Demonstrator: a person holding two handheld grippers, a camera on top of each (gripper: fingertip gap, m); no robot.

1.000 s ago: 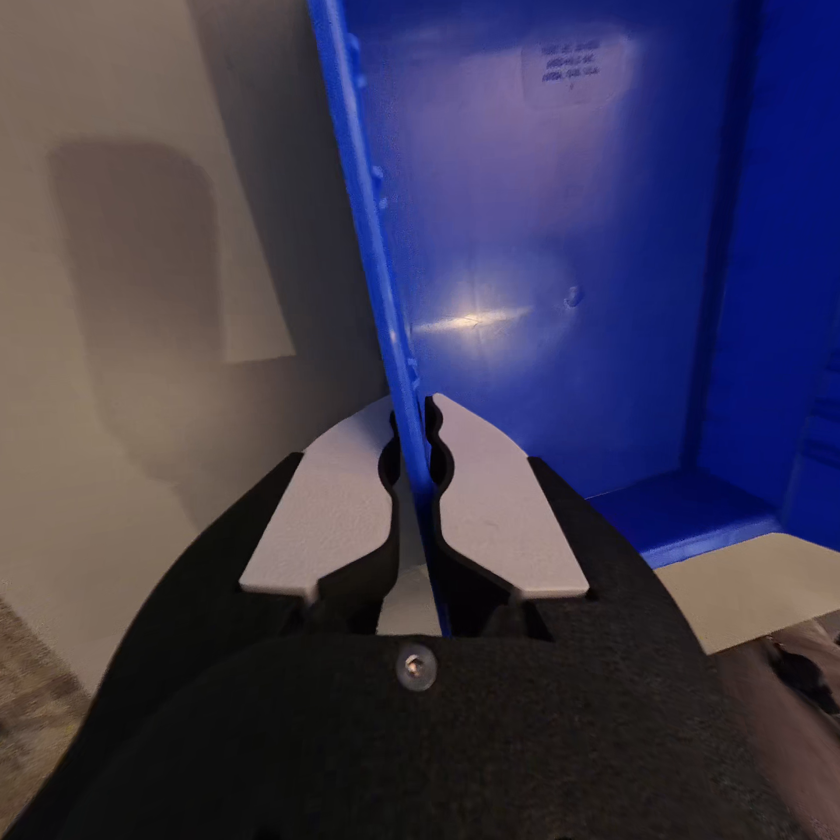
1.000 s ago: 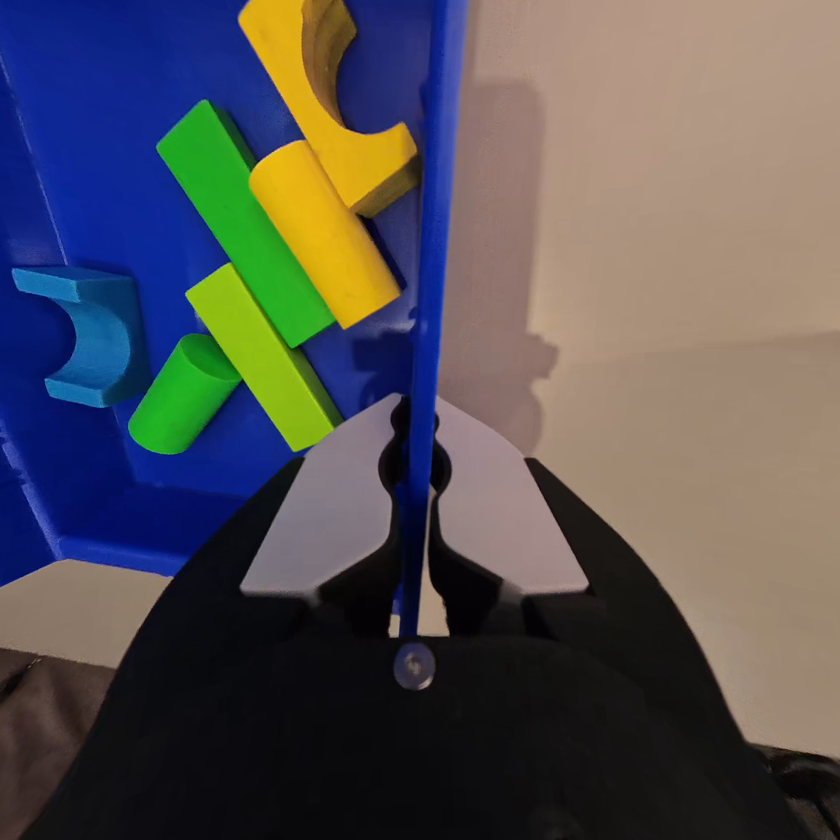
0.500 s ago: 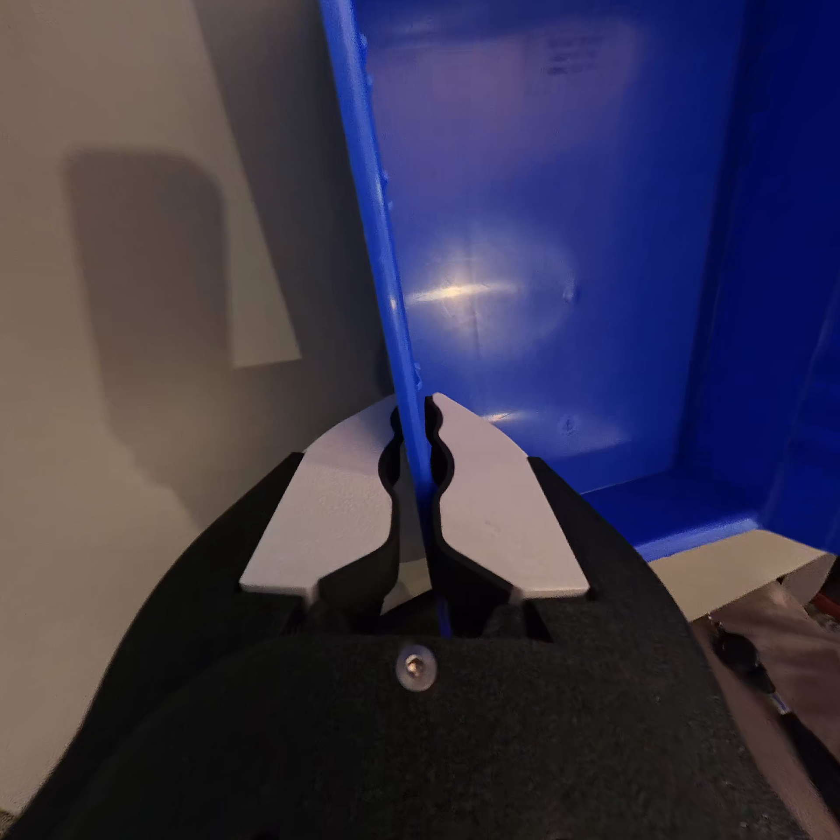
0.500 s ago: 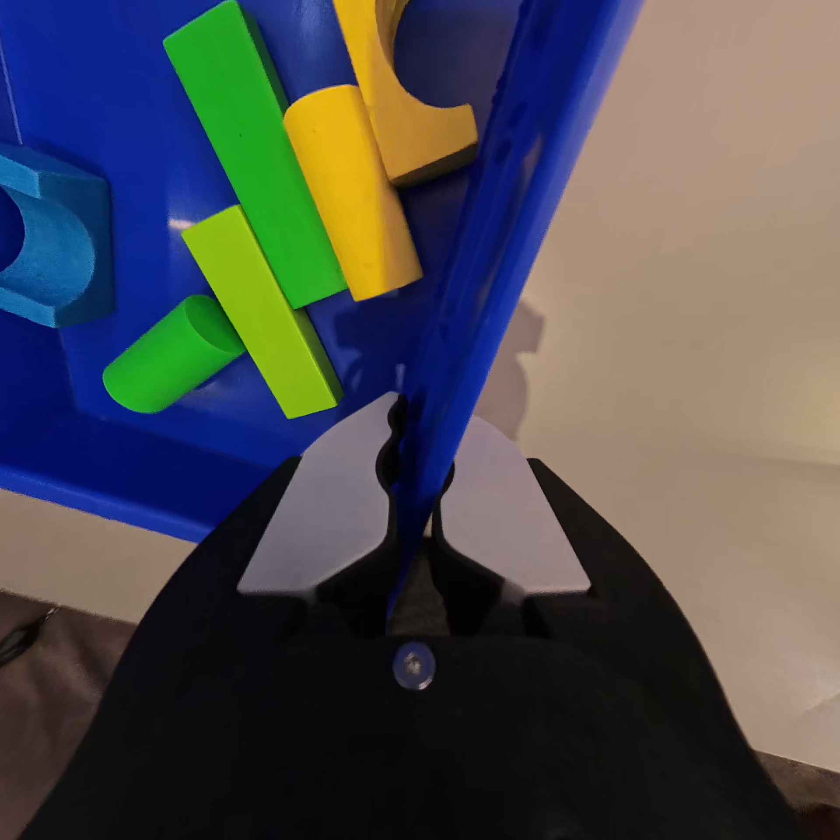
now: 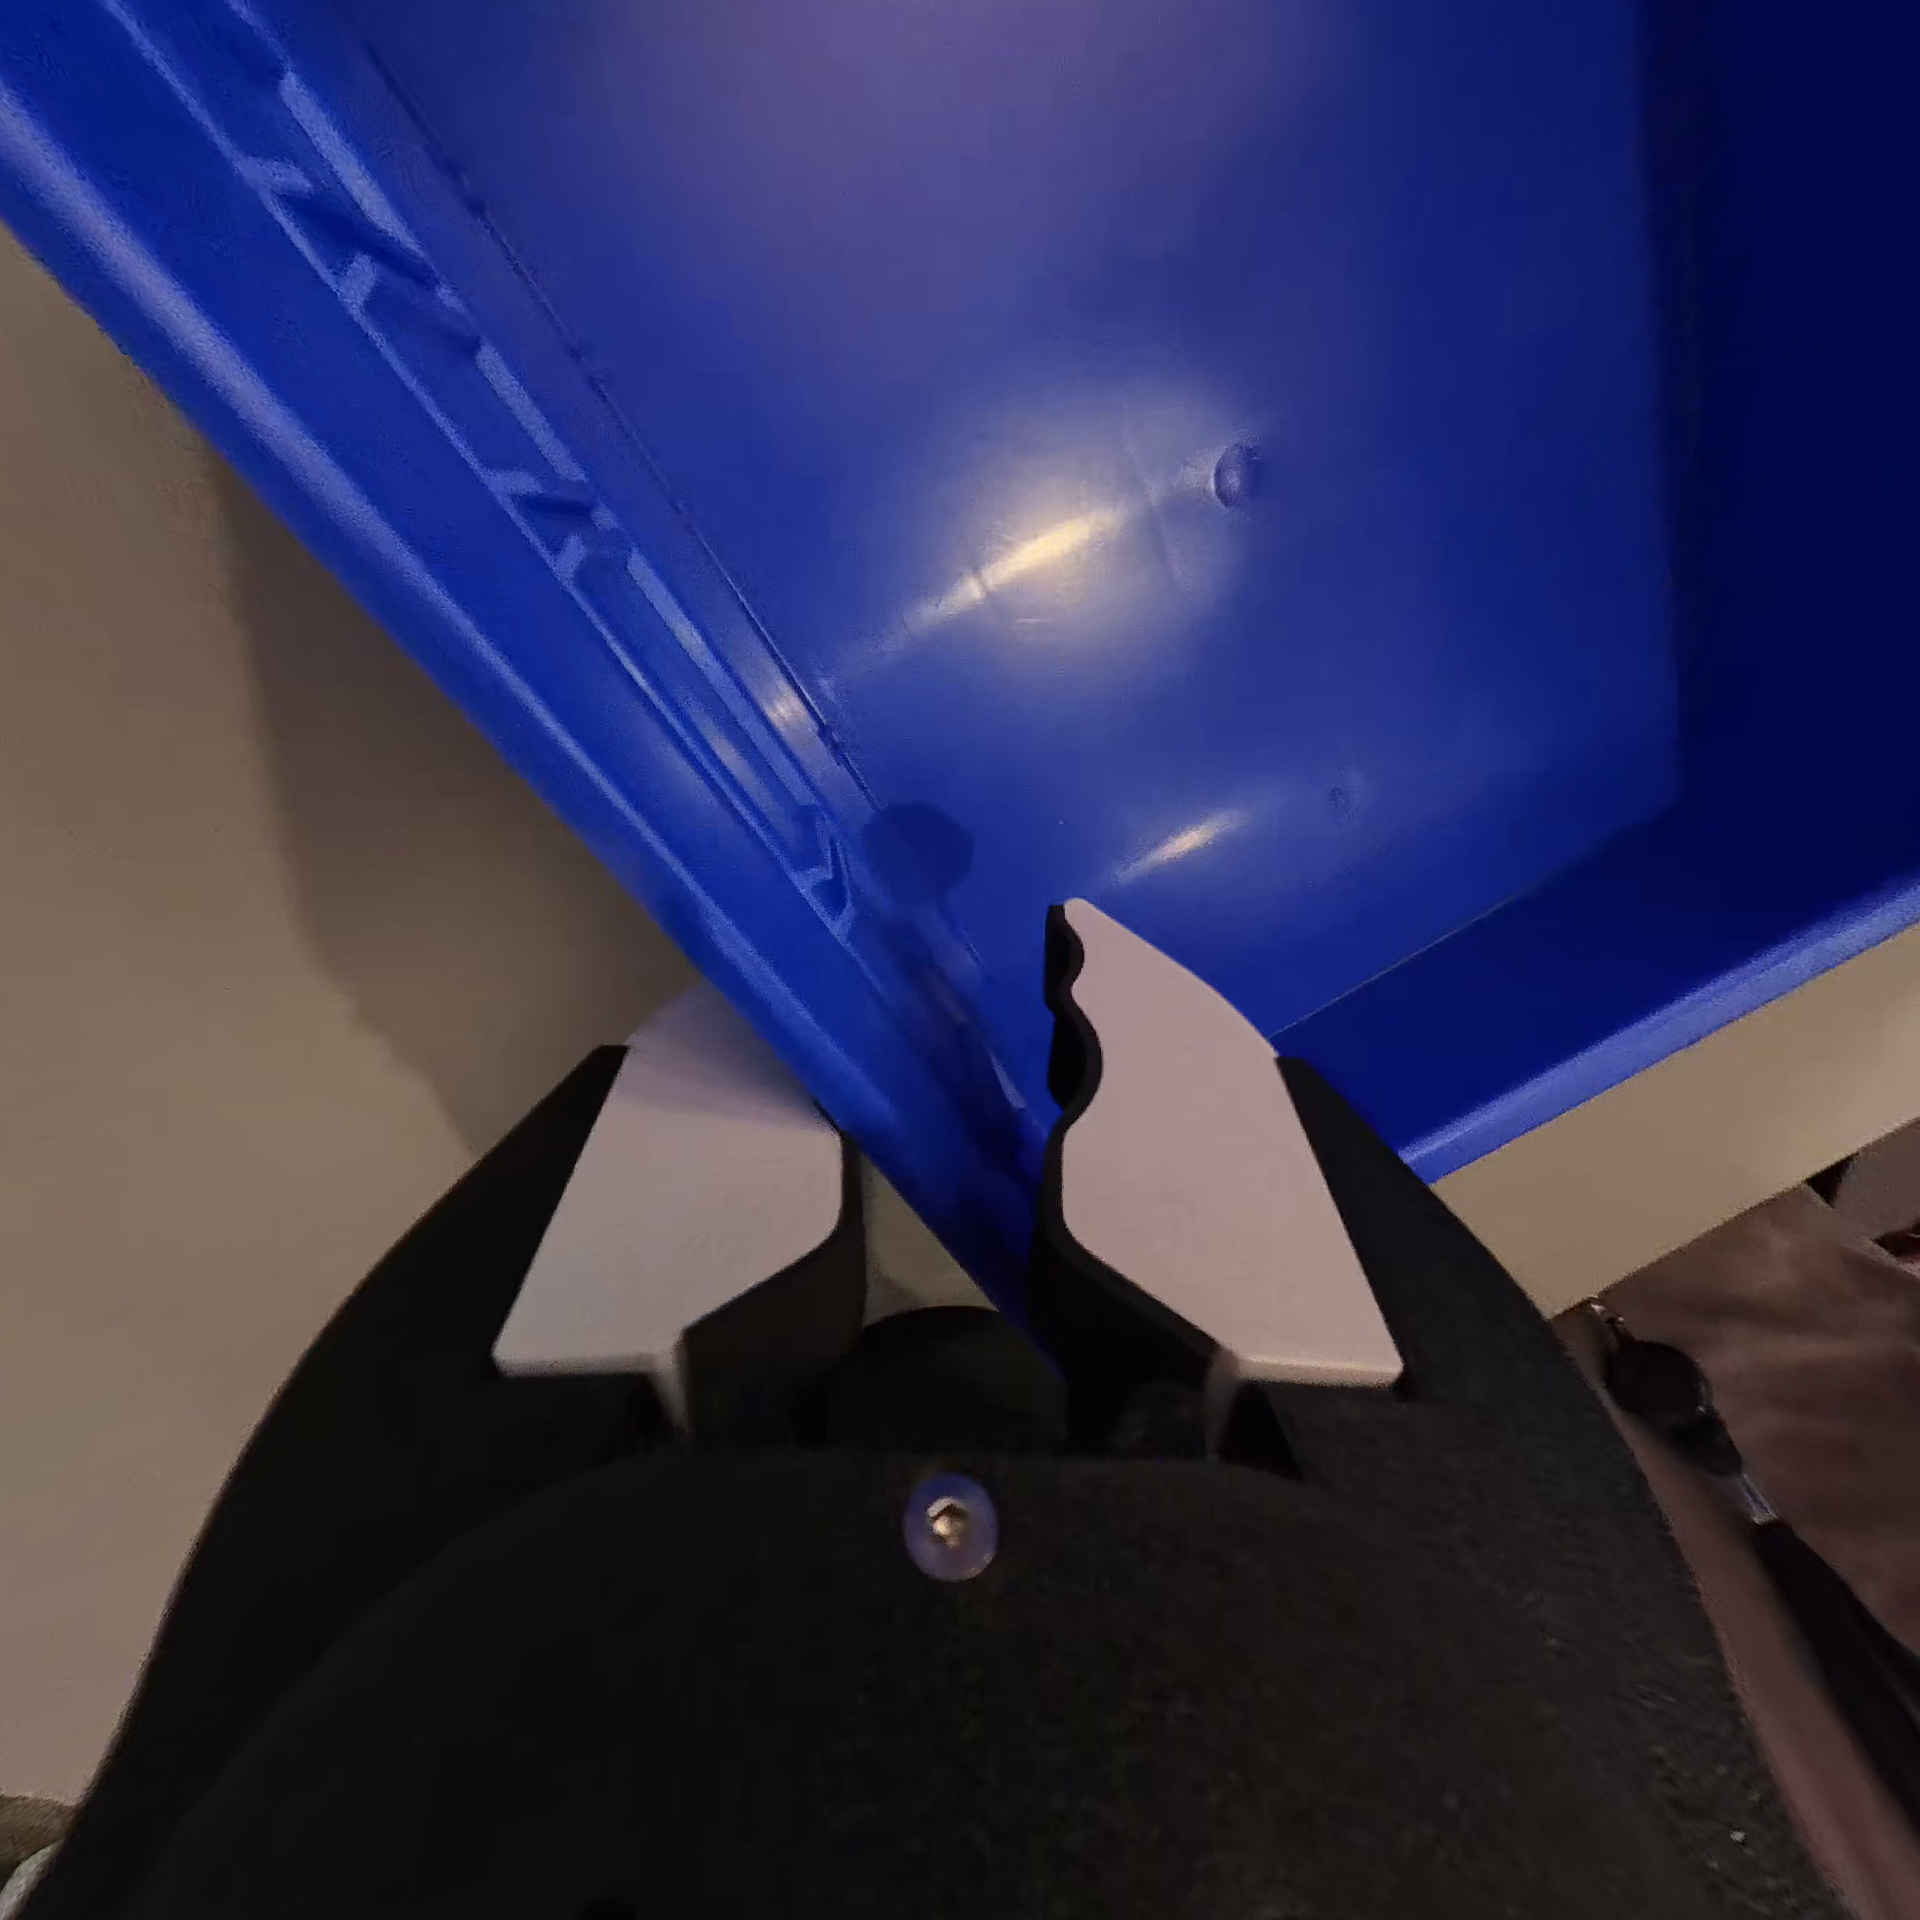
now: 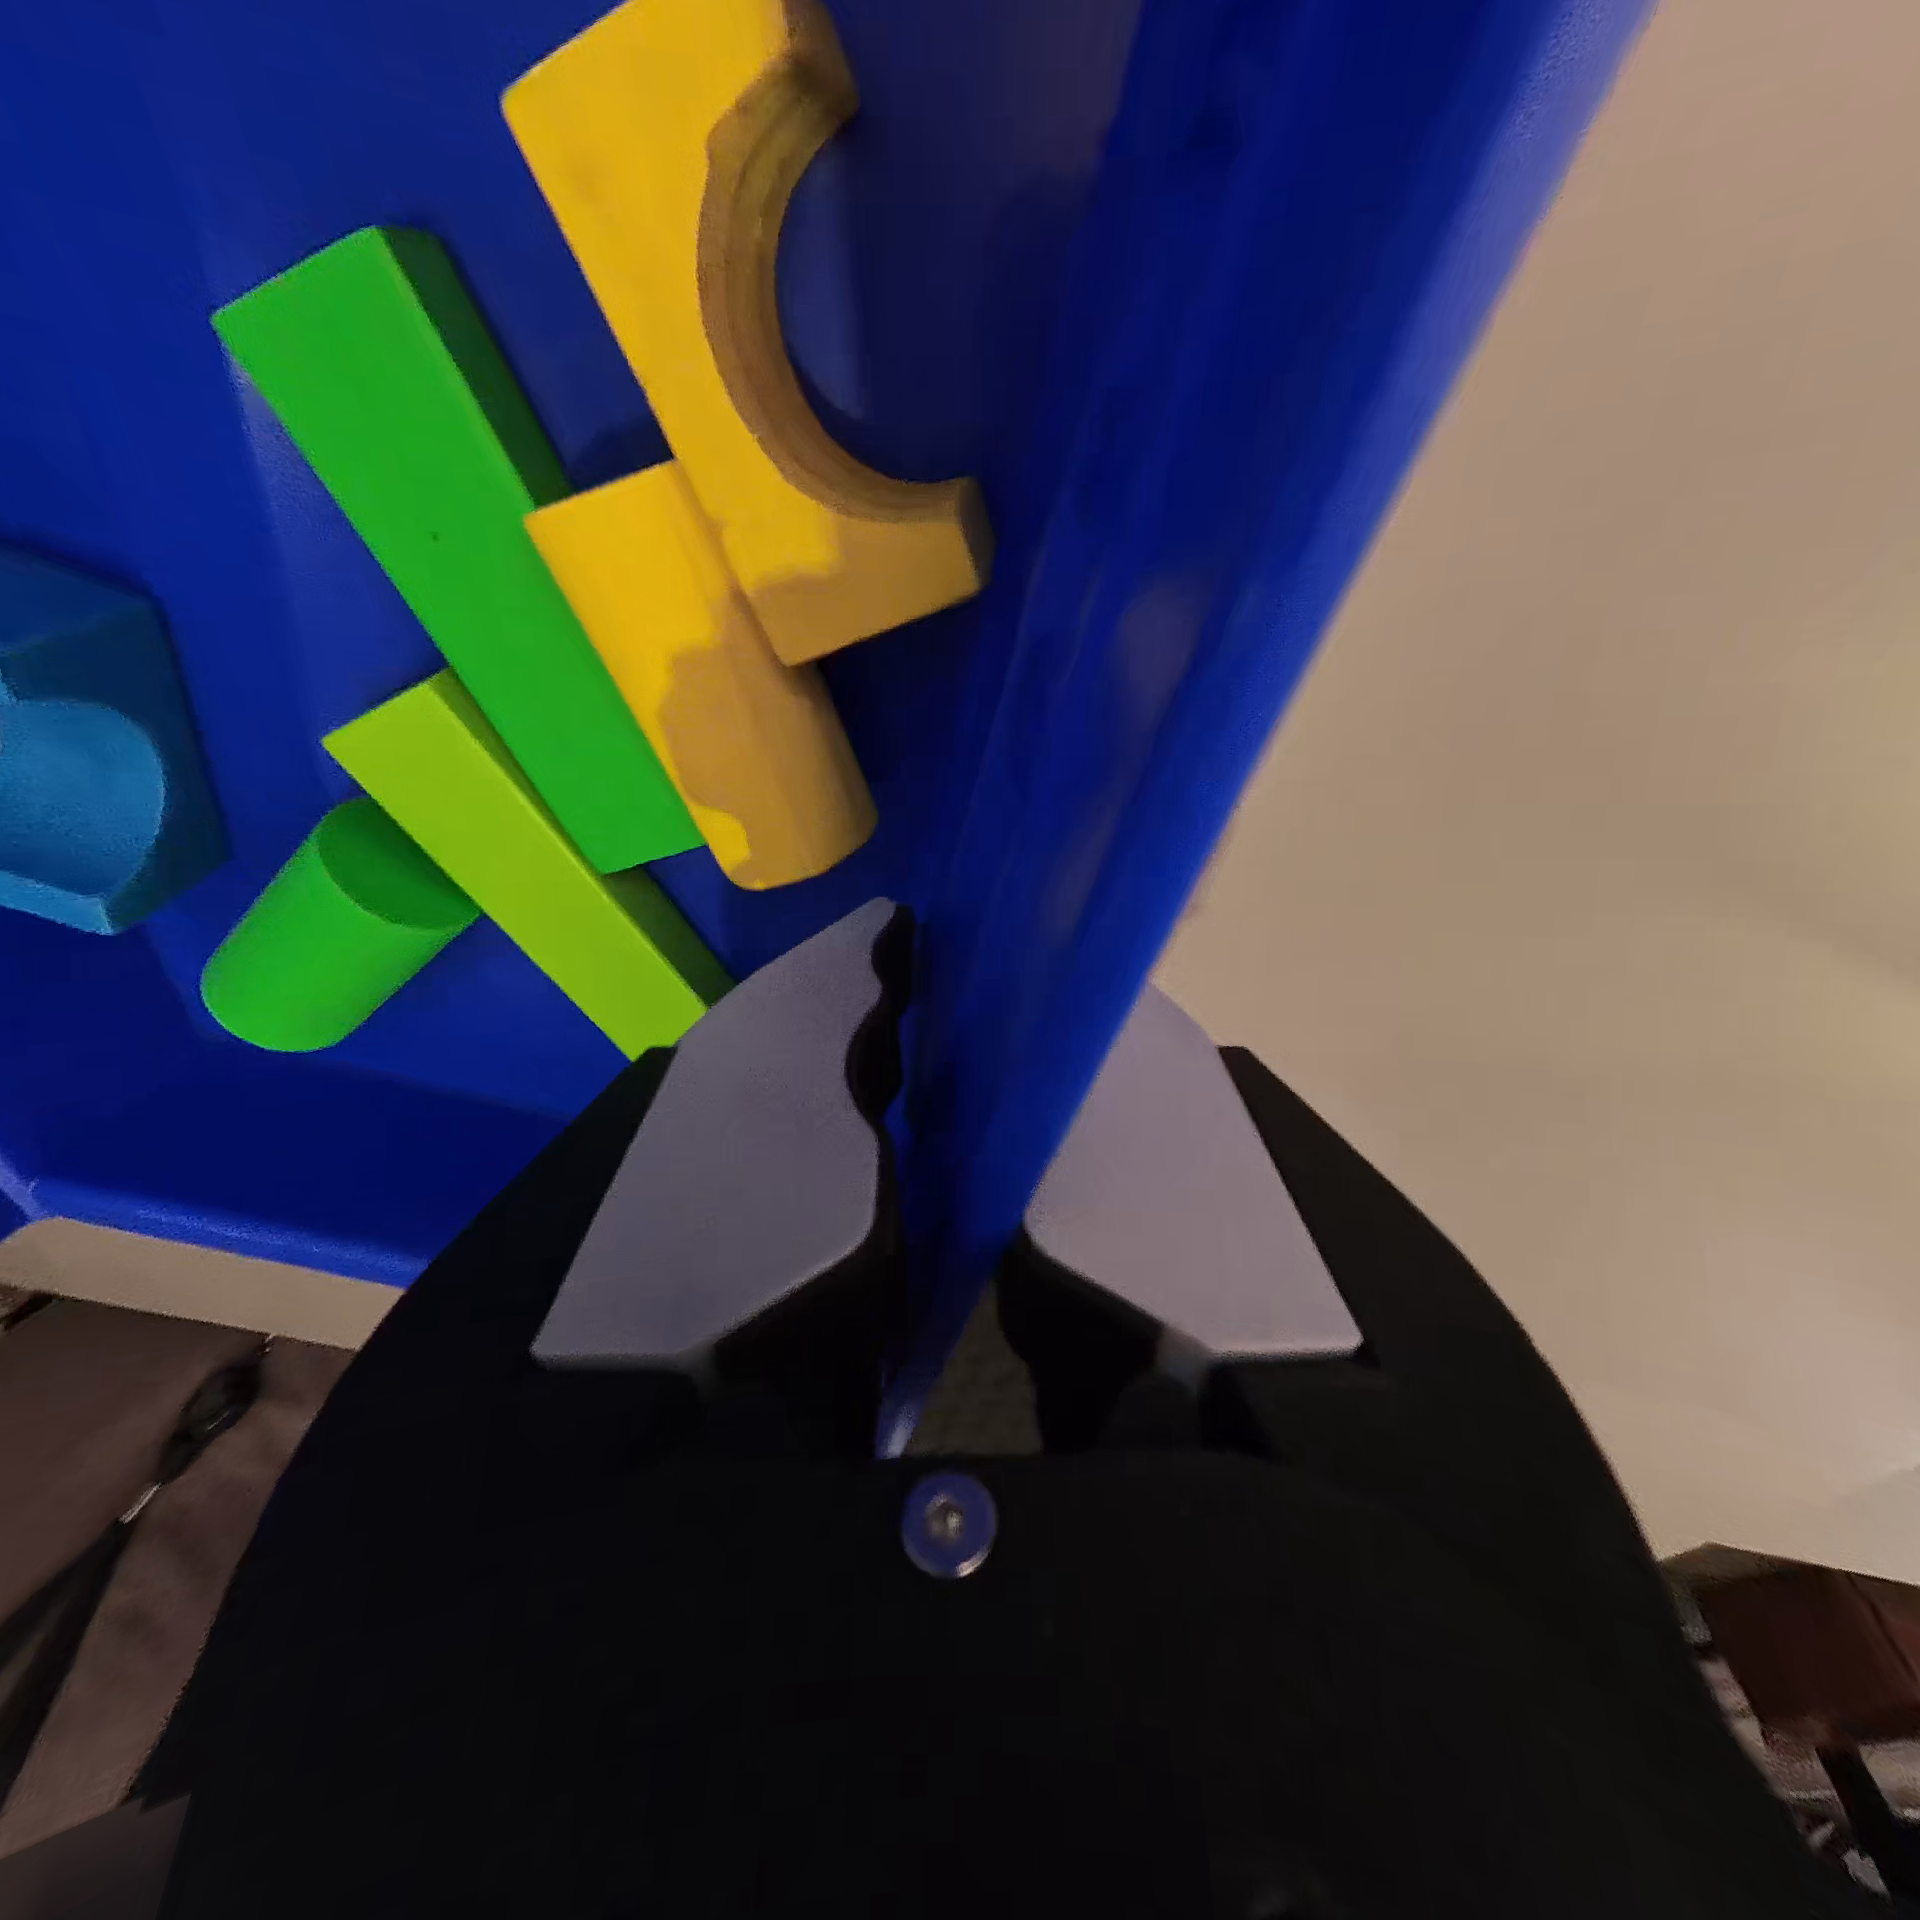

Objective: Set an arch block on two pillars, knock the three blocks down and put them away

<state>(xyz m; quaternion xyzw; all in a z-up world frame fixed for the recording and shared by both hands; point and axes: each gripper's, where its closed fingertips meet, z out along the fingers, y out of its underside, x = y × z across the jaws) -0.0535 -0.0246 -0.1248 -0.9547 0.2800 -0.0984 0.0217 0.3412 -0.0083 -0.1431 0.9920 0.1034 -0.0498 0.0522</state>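
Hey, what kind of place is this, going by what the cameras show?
Probably an indoor tabletop play or demo setup: a blue plastic bin holding a yellow wooden arch block and green wooden bar block, on a plain beige table.

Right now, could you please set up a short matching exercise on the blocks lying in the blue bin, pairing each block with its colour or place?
Column one:
1. arch block by the gripped wall
2. long flat block
3. arch block at the left edge
4. short cylinder

Column two:
A. blue
B. yellow
C. green, one end under the light green bar
D. dark green, lying against the yellow cylinder

Pairs: 1-B, 2-D, 3-A, 4-C

The blue bin is held by its wall in the right tool.
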